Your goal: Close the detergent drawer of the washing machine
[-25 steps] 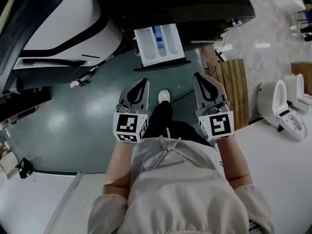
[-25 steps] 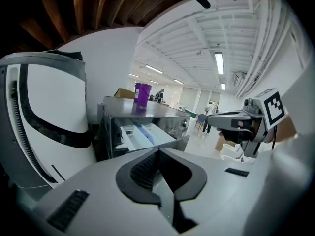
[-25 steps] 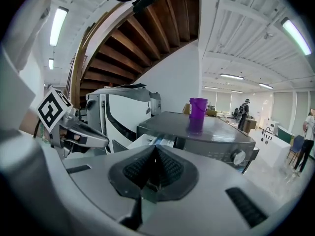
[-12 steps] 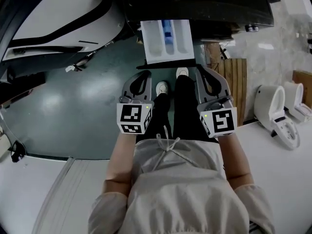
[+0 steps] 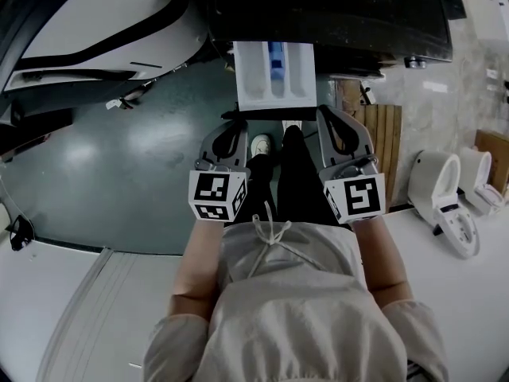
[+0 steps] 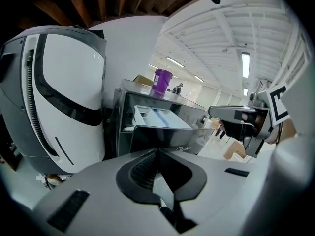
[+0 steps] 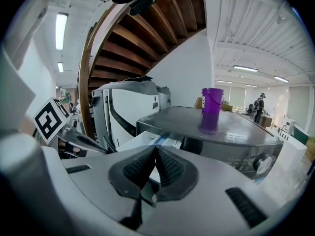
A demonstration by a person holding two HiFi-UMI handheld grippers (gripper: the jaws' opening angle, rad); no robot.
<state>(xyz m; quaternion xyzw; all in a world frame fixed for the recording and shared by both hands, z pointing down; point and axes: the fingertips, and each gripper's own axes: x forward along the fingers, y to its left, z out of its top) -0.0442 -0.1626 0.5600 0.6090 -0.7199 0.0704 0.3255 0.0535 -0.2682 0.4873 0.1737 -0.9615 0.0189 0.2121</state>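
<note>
The white detergent drawer (image 5: 274,74) with a blue insert sticks out open from the dark washing machine (image 5: 334,6). Its dark front panel lies just ahead of both grippers. My left gripper (image 5: 235,127) is shut and empty, its tip just short of the panel's left end. My right gripper (image 5: 335,121) is also shut and empty, at the panel's right end. In the left gripper view the drawer (image 6: 158,118) sits straight ahead of the shut left gripper (image 6: 156,152). The right gripper view has the drawer (image 7: 160,141) just past the shut right gripper (image 7: 155,149).
A large white appliance (image 5: 95,22) stands left of the washer. A purple cup (image 7: 212,102) sits on the washer's top. Wooden slats (image 5: 388,134) and white toilets (image 5: 437,193) are to the right. The person's legs and shoes (image 5: 261,144) stand between the grippers.
The person has stepped toward the washer, so the open drawer is now much closer to both gripper tips. Both grippers stayed shut.
</note>
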